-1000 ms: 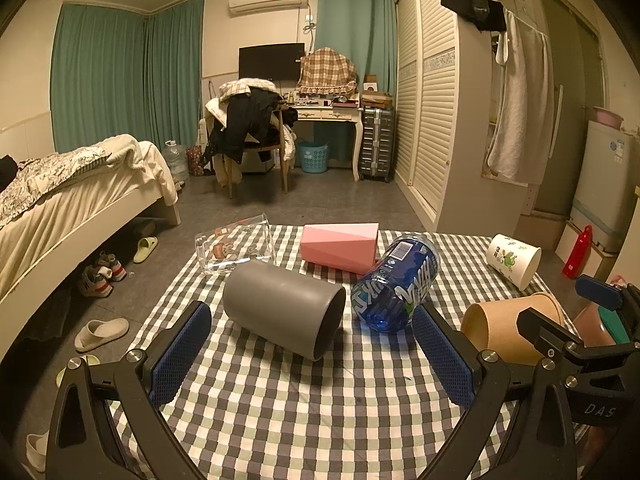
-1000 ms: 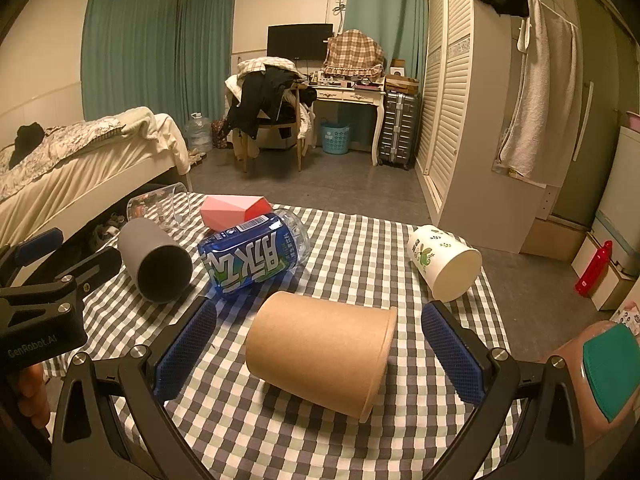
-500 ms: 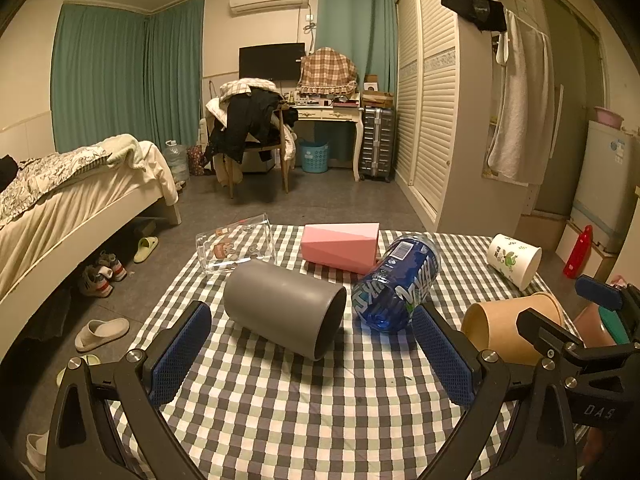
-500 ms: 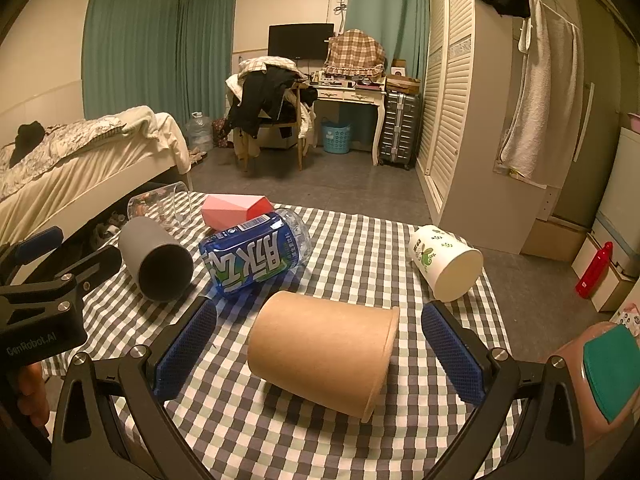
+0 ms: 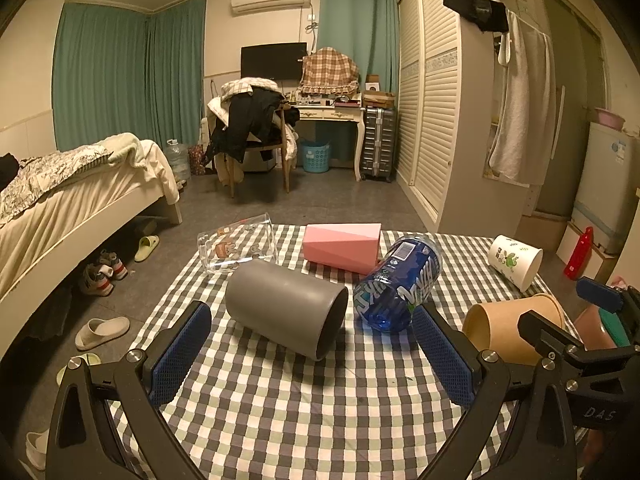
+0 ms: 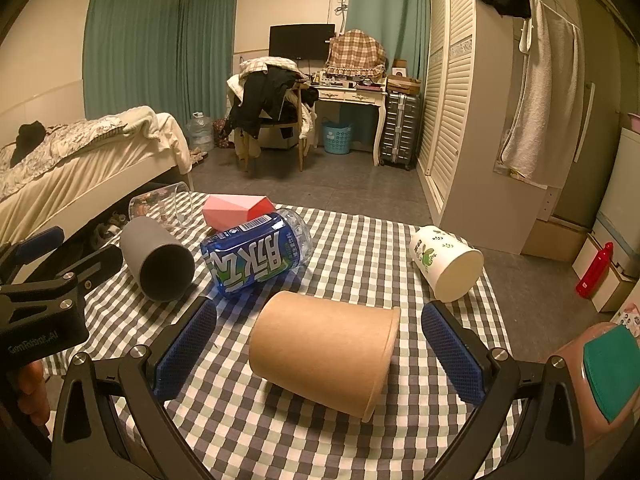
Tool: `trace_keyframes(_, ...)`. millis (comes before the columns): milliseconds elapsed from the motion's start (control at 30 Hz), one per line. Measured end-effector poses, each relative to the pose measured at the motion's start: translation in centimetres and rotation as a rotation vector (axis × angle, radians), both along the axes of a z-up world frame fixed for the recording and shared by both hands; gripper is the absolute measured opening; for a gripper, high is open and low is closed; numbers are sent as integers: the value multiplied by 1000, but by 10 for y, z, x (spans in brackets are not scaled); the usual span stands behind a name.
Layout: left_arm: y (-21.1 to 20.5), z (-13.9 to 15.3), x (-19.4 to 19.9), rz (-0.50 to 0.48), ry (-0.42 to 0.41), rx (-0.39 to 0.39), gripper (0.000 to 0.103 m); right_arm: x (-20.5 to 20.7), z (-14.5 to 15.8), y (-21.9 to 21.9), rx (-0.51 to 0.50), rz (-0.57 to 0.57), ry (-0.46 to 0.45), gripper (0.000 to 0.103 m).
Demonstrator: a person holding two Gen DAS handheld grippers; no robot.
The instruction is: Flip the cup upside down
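A: Status: six containers are seen lying on their sides on the grey-and-white checked tablecloth point(image 6: 352, 248). The right gripper point(image 6: 318, 342) is held spread wide, nothing gripped, with the brown paper cup point(image 6: 324, 354) framed between the blue pads, rim toward the right pad. The left gripper point(image 5: 310, 354) is likewise spread and empty, lined up on the grey cylindrical cup point(image 5: 286, 308), mouth facing the camera.

B: Which cup is meant?

A: Not stated. Brown paper cup is judged likeliest for the right side.

B: Risks?

A: Thin paper wall could be crushed if squeezed hard. Roll-away is likely if one pad touches first. The blue-labelled plastic bottle point(image 6: 256, 254) sits just beside both cups and could be knocked. The white printed paper cup point(image 6: 446, 262) lies near the table edge and could be pushed off.
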State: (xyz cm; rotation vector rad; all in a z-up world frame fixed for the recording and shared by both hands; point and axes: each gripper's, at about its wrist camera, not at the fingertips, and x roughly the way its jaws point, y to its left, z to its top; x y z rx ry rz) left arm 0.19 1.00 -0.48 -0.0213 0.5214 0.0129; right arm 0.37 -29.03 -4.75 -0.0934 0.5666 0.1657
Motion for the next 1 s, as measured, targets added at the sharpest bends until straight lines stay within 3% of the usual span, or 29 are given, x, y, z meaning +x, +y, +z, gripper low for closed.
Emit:
trace_keyframes(633,-3,4,4,6,4,-3,103,-1,10,-12,17,22,3,103)
trace_keyframes(867,-20,3,22,16,31,-5,103,17,28,-54,-9,24,-2,103)
trace_keyframes(1000,-36,-3,37,13,50,-7,103,54,29,-88,-58,-4,23,103)
